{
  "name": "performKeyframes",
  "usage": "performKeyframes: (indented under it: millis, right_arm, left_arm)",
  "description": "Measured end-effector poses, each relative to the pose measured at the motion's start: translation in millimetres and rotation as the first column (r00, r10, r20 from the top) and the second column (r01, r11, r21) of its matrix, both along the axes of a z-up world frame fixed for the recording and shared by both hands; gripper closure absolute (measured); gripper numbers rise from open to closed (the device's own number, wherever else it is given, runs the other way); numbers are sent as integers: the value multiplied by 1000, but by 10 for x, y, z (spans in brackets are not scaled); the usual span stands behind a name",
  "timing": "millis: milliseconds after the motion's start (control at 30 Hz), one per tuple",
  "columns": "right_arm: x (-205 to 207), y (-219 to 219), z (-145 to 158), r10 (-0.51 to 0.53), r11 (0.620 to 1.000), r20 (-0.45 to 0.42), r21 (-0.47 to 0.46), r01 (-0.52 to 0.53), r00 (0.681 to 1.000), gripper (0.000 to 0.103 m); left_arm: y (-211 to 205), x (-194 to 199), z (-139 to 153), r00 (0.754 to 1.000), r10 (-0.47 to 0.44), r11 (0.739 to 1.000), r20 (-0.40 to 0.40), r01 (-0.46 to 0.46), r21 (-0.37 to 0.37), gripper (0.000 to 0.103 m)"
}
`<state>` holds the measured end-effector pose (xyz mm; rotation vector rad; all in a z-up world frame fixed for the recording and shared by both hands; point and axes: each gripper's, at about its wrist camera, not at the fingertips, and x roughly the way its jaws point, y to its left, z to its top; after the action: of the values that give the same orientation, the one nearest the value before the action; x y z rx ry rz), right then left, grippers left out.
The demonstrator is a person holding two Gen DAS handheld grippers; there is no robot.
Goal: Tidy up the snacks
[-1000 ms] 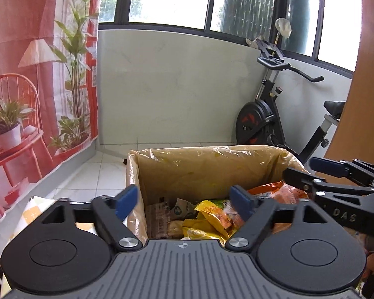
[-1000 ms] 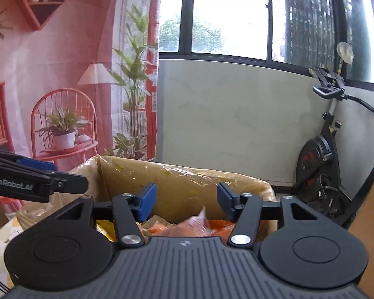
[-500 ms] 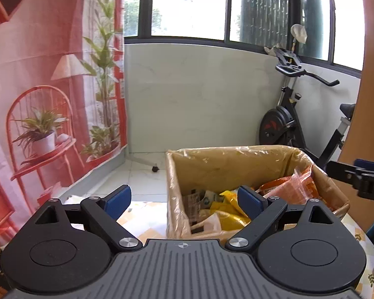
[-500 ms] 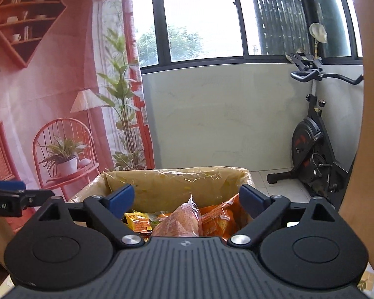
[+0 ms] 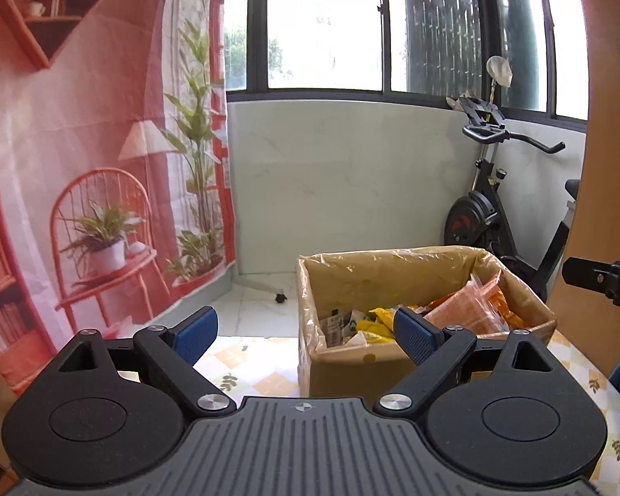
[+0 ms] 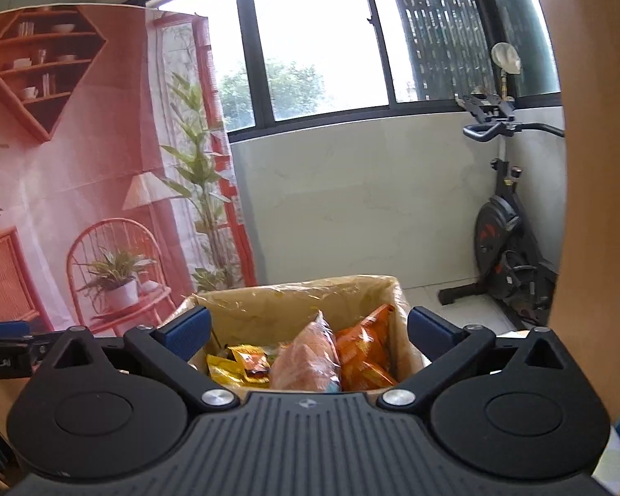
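At lower centre, both tongs, left (image 5: 306,328) and right (image 6: 308,328), gape empty before the box (image 5: 351,366), whose leaning orange packs (image 6: 361,351) could spill if nudged.

Patterned table (image 5: 264,372) carries cardboard box (image 5: 351,366).

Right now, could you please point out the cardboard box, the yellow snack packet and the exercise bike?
cardboard box (image 5: 351,366): left wrist view, bare front wall.
yellow snack packet (image 6: 231,368): right wrist view, middle of the wrapper.
exercise bike (image 6: 498,235): right wrist view, flywheel housing.
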<state>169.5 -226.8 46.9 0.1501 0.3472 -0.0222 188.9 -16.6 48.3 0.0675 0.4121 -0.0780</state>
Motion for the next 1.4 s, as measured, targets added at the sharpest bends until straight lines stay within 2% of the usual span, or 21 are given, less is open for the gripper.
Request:
performKeyframes:
  millis: [133, 667, 1000, 1400]
  right_arm:
    - [-207, 49, 49, -8, 1000, 3, -9, 8, 1000, 0]
    - [-1013, 325, 363, 23, 1000, 80, -1, -23, 996, 0]
    - [-1243, 288, 539, -1, 1000, 122, -1, 1, 993, 0]
    - [-1267, 232, 559, -31, 999, 118, 14, 29, 993, 0]
  left_arm:
    - [19, -163, 56, 1000, 5, 1000, 0, -5, -24, 10]
    - [55, -1014, 363, 992, 25, 1000, 123, -24, -13, 10]
    - [62, -1129, 467, 987, 33, 999, 158, -29, -30, 10]
    - [129, -1127, 441, 989, 45, 998, 140, -38, -50, 10]
